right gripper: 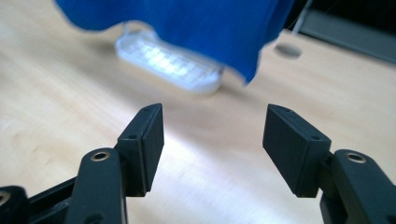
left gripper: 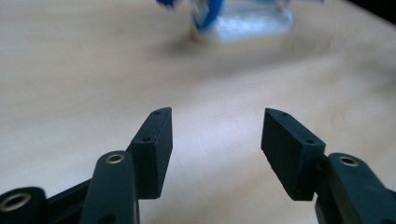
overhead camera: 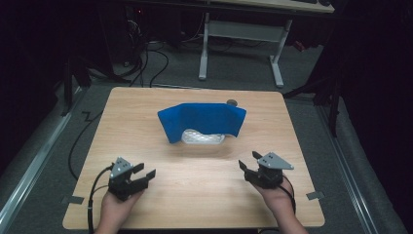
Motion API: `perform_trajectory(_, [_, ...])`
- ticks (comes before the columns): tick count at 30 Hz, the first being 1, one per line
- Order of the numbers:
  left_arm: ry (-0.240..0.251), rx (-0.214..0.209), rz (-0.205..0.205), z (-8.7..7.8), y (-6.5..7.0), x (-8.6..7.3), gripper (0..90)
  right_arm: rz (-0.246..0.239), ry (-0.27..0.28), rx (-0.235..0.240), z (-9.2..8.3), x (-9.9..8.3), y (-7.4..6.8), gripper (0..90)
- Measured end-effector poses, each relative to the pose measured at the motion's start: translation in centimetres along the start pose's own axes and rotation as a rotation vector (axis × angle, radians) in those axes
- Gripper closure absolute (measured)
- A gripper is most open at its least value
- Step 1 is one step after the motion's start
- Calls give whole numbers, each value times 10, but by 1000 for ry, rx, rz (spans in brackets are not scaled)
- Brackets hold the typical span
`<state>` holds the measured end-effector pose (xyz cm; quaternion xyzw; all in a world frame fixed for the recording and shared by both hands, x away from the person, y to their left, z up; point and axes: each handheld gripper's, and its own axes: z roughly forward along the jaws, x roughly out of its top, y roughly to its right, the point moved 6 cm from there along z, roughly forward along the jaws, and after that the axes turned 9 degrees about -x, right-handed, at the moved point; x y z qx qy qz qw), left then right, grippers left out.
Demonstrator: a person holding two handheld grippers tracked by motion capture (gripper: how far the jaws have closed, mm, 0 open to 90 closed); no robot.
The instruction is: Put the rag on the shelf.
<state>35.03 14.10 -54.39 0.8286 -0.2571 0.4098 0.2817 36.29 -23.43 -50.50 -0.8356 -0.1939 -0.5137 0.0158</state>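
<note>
A blue cloth (overhead camera: pixel 202 120) lies draped over a clear plastic basket (overhead camera: pixel 203 138) in the middle of the wooden table (overhead camera: pixel 195 195). The basket's white lattice rim shows under the cloth's front edge. My left gripper (overhead camera: pixel 144 170) hovers near the table's front left, open, nothing between its jaws. My right gripper (overhead camera: pixel 249 161) stands at the front right, also open and empty. In the left gripper view the basket (left gripper: pixel 247 21) is blurred far ahead of the left gripper (left gripper: pixel 215 133). In the right gripper view the cloth (right gripper: pixel 187 23) hangs over the basket (right gripper: pixel 173 65) ahead of the right gripper (right gripper: pixel 212 135).
A small dark round disc (overhead camera: pixel 232 103) sits on the table behind the cloth. Bare wood lies between the grippers and the basket. Beyond the table stand a white desk frame (overhead camera: pixel 241 44) and cables on a grey floor.
</note>
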Motion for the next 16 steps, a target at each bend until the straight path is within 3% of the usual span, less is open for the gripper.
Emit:
perform_trajectory(3, [-59, -61, -24, 3, 17, -24, 441, 19, -32, 9, -4, -24, -12, 384])
perform_trajectory(4, [-79, -57, 19, 5, 25, -30, 436, 5, -54, 14, -5, -43, -20, 412])
perform_trajectory(5, [-90, -44, 47, 6, 27, -30, 436, -22, -84, 27, -4, -48, -21, 393])
perform_trajectory(7, [-100, -39, 62, 10, 27, -30, 431, -51, -64, 13, -4, -47, -19, 393])
perform_trajectory(10, [-97, -49, 37, 11, 25, -30, 430, -5, -98, 29, 3, -51, -15, 391])
perform_trajectory(14, [-107, -34, 40, 10, 22, -32, 430, -17, -92, 39, 3, -51, -15, 392])
perform_trajectory(15, [-106, -40, 12, 10, 18, -32, 430, -14, -98, 43, 4, -53, -15, 393])
perform_trajectory(16, [-106, -40, 12, 10, 18, -32, 430, -12, -102, 45, 4, -53, -14, 391])
